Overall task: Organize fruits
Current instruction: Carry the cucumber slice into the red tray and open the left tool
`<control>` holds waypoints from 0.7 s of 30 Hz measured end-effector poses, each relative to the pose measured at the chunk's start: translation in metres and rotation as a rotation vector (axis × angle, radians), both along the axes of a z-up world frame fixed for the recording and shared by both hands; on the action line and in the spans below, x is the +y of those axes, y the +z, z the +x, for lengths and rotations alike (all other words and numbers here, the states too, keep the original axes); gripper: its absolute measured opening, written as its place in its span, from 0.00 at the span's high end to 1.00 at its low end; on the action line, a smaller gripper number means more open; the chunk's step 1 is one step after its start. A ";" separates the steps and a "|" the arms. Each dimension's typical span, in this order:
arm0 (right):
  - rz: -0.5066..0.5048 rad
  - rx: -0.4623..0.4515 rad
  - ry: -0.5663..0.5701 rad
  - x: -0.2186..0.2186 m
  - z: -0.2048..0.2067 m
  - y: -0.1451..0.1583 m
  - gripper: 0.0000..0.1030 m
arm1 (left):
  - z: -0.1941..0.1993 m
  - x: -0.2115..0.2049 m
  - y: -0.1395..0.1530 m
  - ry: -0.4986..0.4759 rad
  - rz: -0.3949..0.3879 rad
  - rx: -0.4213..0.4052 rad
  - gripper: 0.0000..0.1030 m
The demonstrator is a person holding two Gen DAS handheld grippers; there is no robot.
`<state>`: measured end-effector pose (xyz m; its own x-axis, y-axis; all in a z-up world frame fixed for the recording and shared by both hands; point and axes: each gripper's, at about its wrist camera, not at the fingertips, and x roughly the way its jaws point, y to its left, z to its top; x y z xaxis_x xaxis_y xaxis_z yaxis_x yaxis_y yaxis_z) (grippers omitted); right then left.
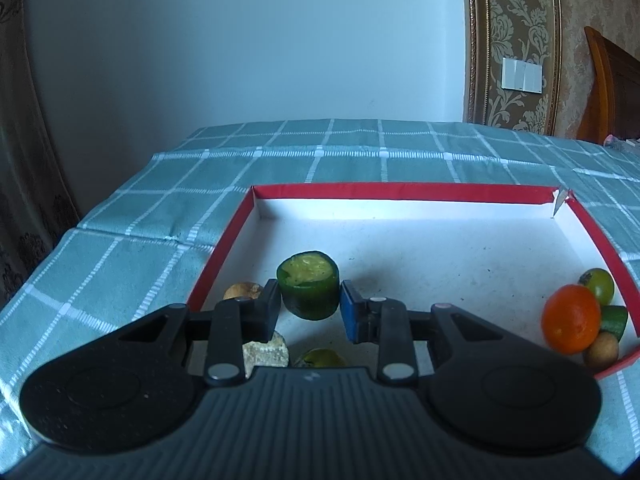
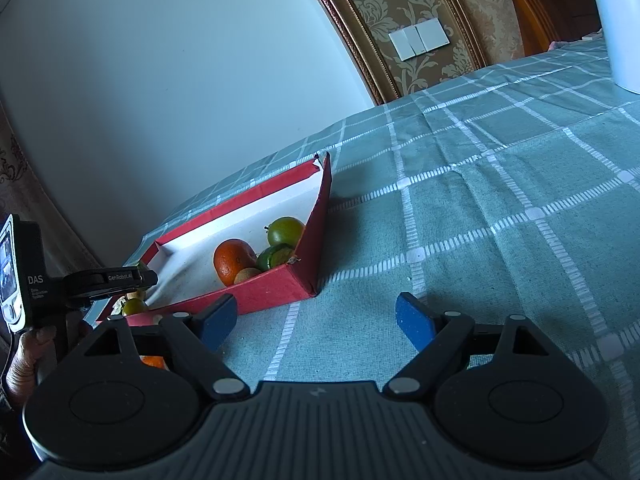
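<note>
In the left wrist view, the left gripper (image 1: 309, 307) has its jaws clamped on a short green cylinder of fruit with a pale yellow-green cut top (image 1: 308, 290), held just over the white floor of a shallow cardboard box with red rim (image 1: 400, 191). Below the jaws, at 6 o'clock from the cylinder, lie a pale beige lump (image 1: 266, 354) and a small green fruit (image 1: 320, 359); a small tan round fruit (image 1: 242, 291) sits at 9 o'clock by the box's left wall. At 3 o'clock, in the near right corner, a round orange citrus fruit (image 1: 571, 324) touches a green tomato-like fruit (image 1: 598, 286), a green cut piece (image 1: 614, 320) and a small brown round fruit (image 1: 601, 351).

In the right wrist view, the right gripper (image 2: 316, 322) hangs with jaws wide apart and nothing between them, over the teal checked tablecloth (image 2: 500, 208), the box at 10 o'clock. Beyond stand a pale wall (image 1: 240, 40) and white wall switches (image 2: 420, 38).
</note>
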<state>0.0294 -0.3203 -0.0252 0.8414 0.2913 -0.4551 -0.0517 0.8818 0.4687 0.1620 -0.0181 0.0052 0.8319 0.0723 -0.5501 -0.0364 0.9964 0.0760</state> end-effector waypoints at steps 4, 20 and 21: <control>0.000 0.000 0.000 0.000 0.000 0.000 0.16 | -0.001 0.002 0.000 0.002 -0.005 0.001 0.72; 0.000 0.000 0.000 0.000 0.000 0.000 0.16 | -0.021 0.017 0.008 0.021 -0.046 -0.021 0.52; -0.001 0.000 -0.001 0.000 0.000 0.000 0.16 | -0.028 0.020 0.011 0.021 -0.058 -0.030 0.43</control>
<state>0.0293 -0.3206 -0.0251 0.8415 0.2904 -0.4555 -0.0512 0.8823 0.4679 0.1342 0.0020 0.0164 0.8465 0.0587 -0.5291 -0.0587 0.9981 0.0168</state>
